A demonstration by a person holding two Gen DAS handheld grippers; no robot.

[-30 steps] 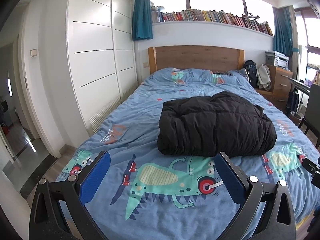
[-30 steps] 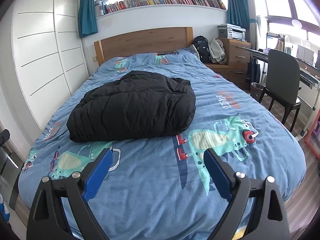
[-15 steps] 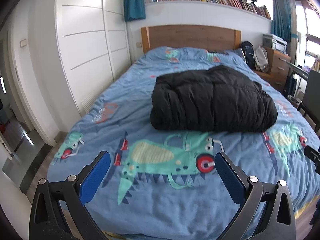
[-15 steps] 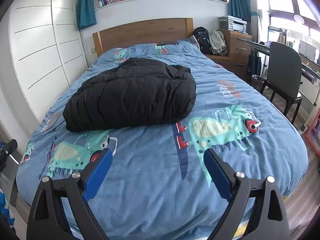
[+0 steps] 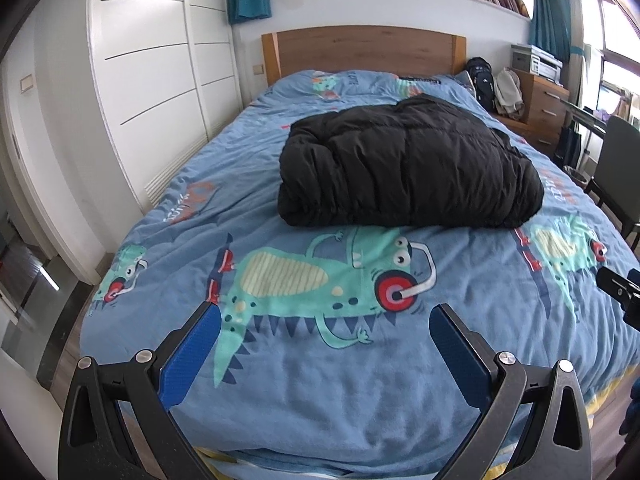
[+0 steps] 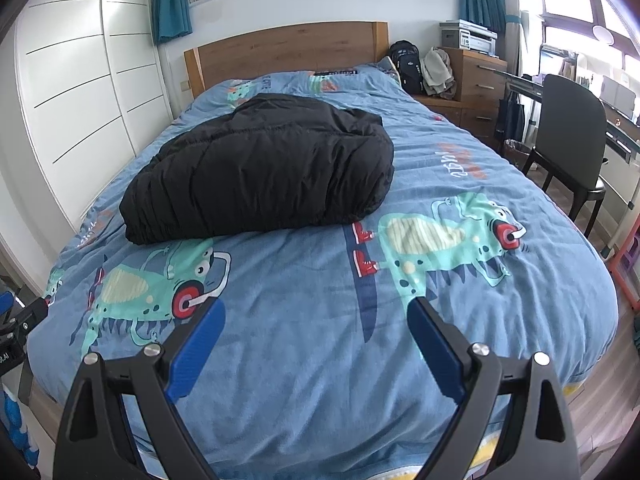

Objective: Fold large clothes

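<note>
A black puffy jacket (image 5: 408,164) lies folded in a thick bundle on the middle of the bed; it also shows in the right wrist view (image 6: 260,168). My left gripper (image 5: 324,316) is open and empty, held above the foot of the bed, well short of the jacket. My right gripper (image 6: 316,314) is open and empty too, above the foot of the bed, apart from the jacket. Part of the right gripper shows at the right edge of the left wrist view (image 5: 624,292).
The bed has a blue dinosaur-print duvet (image 5: 320,380) and a wooden headboard (image 5: 360,50). White wardrobe doors (image 5: 152,80) stand to the left. A wooden dresser (image 6: 472,80), a dark chair (image 6: 568,140) and a desk stand to the right.
Both grippers have pulled back and risen from the jacket toward the foot of the bed; more of the duvet and the bed's front edge now shows. Both stay open.
</note>
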